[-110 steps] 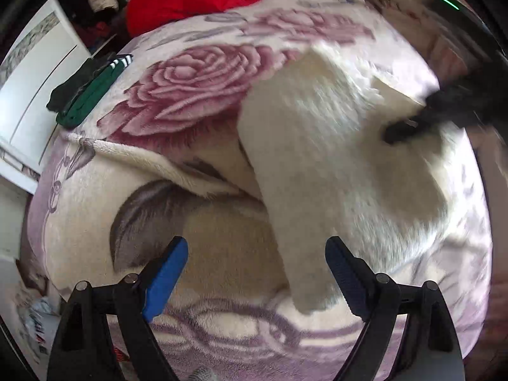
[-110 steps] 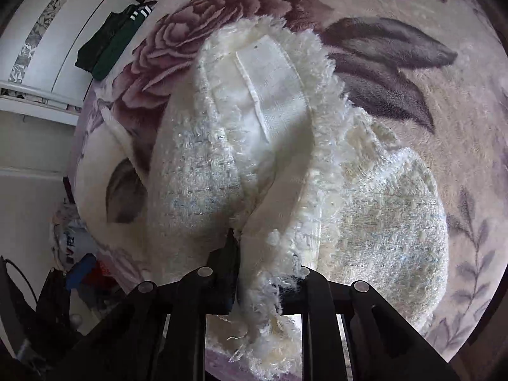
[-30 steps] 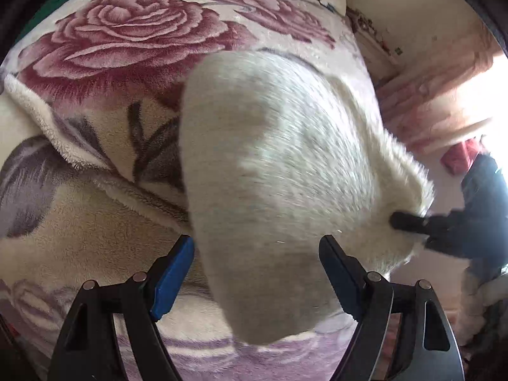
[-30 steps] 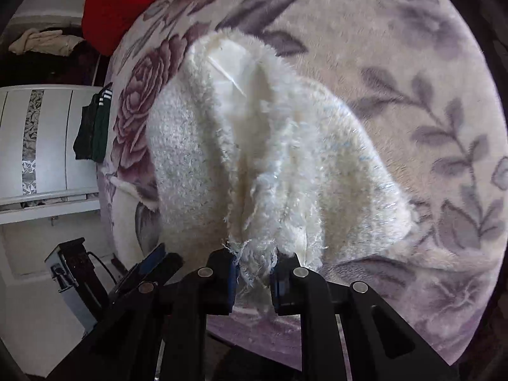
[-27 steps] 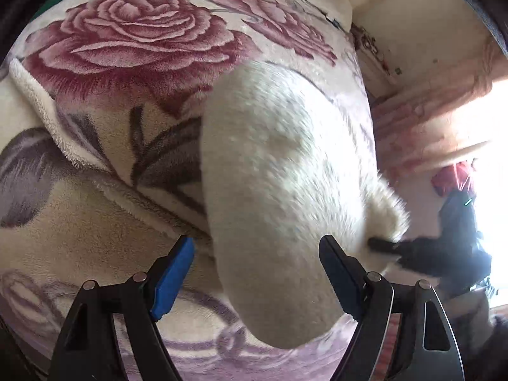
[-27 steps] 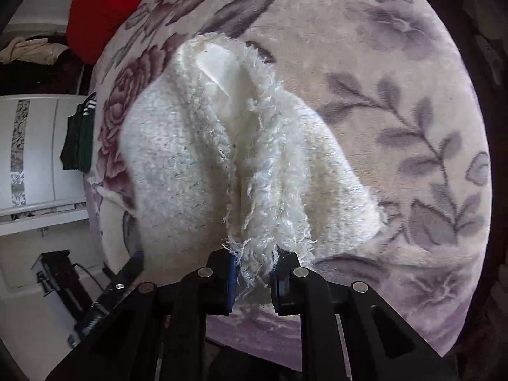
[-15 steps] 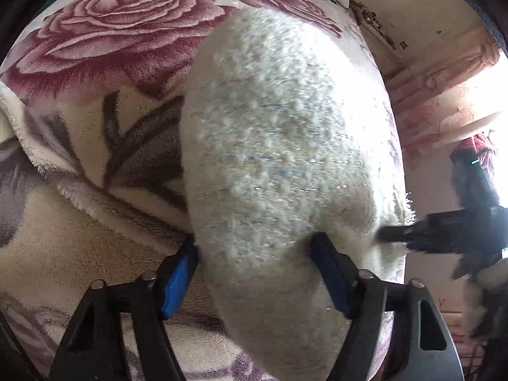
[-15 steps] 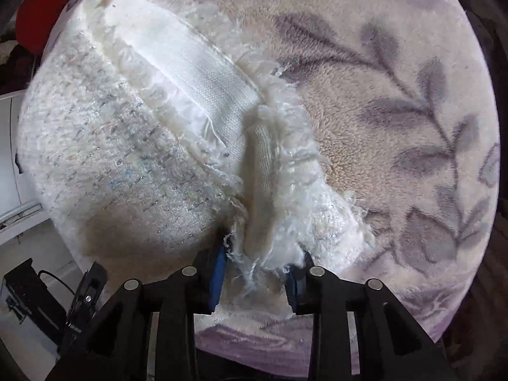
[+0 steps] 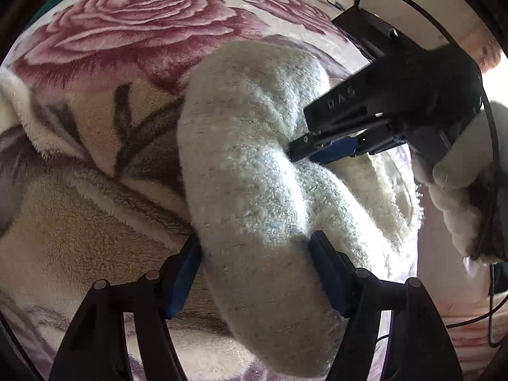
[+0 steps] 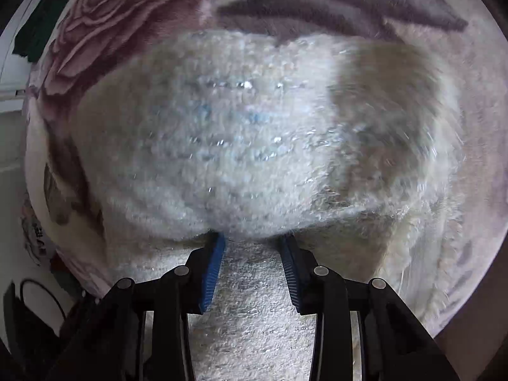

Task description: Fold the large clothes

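Note:
A cream fuzzy garment (image 9: 254,171) lies bunched on the rose-patterned blanket (image 9: 127,31). My left gripper (image 9: 257,247) has its blue pads pressed against both sides of a thick roll of the garment. My right gripper (image 10: 252,244) shows in its own view with jaws partly apart and a fold of the same garment (image 10: 241,133) between the pads; whether they grip it I cannot tell. In the left wrist view the right gripper (image 9: 304,152) pokes into the garment from the right.
The flowered blanket (image 10: 349,6) covers the bed. A dark green item (image 10: 41,28) lies at the bed's far left edge by white furniture. A cable (image 9: 489,190) and the bed's right edge show in the left wrist view.
The left jaws closed from wide open onto the garment roll. The right gripper came down close to the garment and its jaws widened from tightly shut.

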`<control>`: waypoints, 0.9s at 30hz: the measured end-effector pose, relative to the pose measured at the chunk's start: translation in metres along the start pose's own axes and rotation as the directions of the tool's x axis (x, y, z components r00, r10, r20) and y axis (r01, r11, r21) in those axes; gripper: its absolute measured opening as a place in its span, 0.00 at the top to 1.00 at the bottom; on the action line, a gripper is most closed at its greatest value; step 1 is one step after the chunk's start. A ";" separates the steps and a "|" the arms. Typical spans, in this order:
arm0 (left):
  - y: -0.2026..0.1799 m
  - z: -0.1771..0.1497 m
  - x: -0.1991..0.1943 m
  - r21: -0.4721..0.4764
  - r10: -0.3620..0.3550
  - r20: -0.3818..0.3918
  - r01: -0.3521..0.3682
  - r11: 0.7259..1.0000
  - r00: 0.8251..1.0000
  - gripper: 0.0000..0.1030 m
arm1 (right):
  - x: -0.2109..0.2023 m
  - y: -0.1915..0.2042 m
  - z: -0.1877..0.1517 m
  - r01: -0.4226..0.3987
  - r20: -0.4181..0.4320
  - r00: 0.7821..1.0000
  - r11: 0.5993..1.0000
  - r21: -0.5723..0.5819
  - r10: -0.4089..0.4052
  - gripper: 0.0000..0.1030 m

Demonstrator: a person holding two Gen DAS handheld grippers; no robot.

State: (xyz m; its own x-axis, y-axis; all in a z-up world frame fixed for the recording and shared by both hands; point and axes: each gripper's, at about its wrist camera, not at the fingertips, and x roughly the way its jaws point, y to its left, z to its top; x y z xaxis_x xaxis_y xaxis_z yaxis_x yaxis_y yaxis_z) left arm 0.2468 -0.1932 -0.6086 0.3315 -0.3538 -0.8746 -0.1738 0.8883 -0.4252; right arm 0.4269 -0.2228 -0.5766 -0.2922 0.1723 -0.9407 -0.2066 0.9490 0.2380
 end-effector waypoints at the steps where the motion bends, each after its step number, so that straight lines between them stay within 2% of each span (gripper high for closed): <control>1: 0.003 0.003 -0.004 -0.032 -0.014 -0.014 0.014 0.999 1.000 0.35 | 0.001 0.008 0.002 0.035 0.004 0.999 0.999 -0.027 -0.035 0.63; 3: -0.005 0.010 -0.023 -0.031 -0.028 -0.004 0.028 0.999 1.000 0.36 | -0.006 0.014 -0.003 0.061 0.015 0.998 0.997 -0.056 -0.060 0.63; 6: -0.017 0.003 -0.047 0.029 -0.026 0.013 0.025 0.999 1.000 0.37 | -0.042 -0.001 -0.012 -0.053 0.012 0.999 0.998 0.045 0.053 0.60; 8: -0.023 -0.006 -0.043 0.068 0.004 -0.010 -0.003 0.998 1.000 0.36 | -0.075 -0.010 -0.033 -0.113 0.051 0.993 0.992 0.058 0.110 0.59; 10: -0.021 -0.016 -0.022 0.086 0.040 -0.044 -0.036 0.996 0.998 0.36 | -0.096 -0.020 -0.063 -0.080 0.084 0.994 0.995 0.056 0.075 0.52; 12: -0.020 -0.015 -0.011 0.089 0.057 -0.049 -0.053 0.995 0.997 0.34 | -0.082 -0.034 -0.090 -0.048 0.060 0.997 0.996 0.078 0.043 0.42; 14: -0.017 -0.007 -0.012 0.077 0.035 -0.055 -0.030 0.997 0.998 0.34 | -0.038 -0.050 -0.107 -0.048 -0.026 0.998 0.994 0.097 0.051 0.42; 15: -0.017 -0.004 -0.014 0.075 0.022 -0.073 -0.016 0.997 0.997 0.34 | -0.014 -0.058 -0.114 -0.074 -0.031 0.997 0.992 0.107 0.077 0.42; 17: -0.015 0.001 -0.025 0.078 -0.013 -0.097 0.021 0.997 0.995 0.34 | 0.006 -0.069 -0.125 -0.146 0.034 0.989 0.981 0.131 0.142 0.41; 19: -0.006 0.005 -0.047 0.058 -0.073 -0.066 0.077 0.995 0.995 0.34 | -0.010 -0.081 -0.137 -0.245 0.124 0.967 0.951 0.188 0.225 0.36; 20: -0.001 0.007 -0.054 0.039 -0.091 -0.055 0.093 0.995 0.994 0.34 | -0.023 -0.089 -0.143 -0.303 0.178 0.947 0.930 0.206 0.269 0.30; 22: 0.015 0.013 -0.065 -0.017 -0.115 -0.025 0.115 0.993 0.993 0.31 | -0.051 -0.102 -0.153 -0.360 0.288 0.912 0.906 0.223 0.292 0.14; 23: 0.024 0.015 -0.066 -0.044 -0.132 -0.011 0.132 0.990 0.991 0.22 | -0.061 -0.106 -0.154 -0.347 0.316 0.910 0.911 0.223 0.269 0.00; 25: 0.038 0.022 -0.058 -0.091 -0.127 -0.005 0.126 0.988 0.992 0.20 | -0.073 -0.109 -0.147 -0.283 0.362 0.911 0.937 0.203 0.197 0.00; 27: 0.048 0.027 -0.048 -0.112 -0.147 -0.006 0.146 0.983 0.989 0.20 | -0.070 -0.099 -0.128 -0.195 0.352 0.926 0.972 0.132 0.137 0.00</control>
State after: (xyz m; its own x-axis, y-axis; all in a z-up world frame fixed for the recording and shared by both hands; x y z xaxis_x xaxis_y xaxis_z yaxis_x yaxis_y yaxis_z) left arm 0.2477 -0.1261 -0.5808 0.3481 -0.4824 -0.8038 -0.2264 0.7888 -0.5714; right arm 0.3487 -0.3627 -0.5033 0.0302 0.3829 -0.9233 -0.0202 0.9238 0.3824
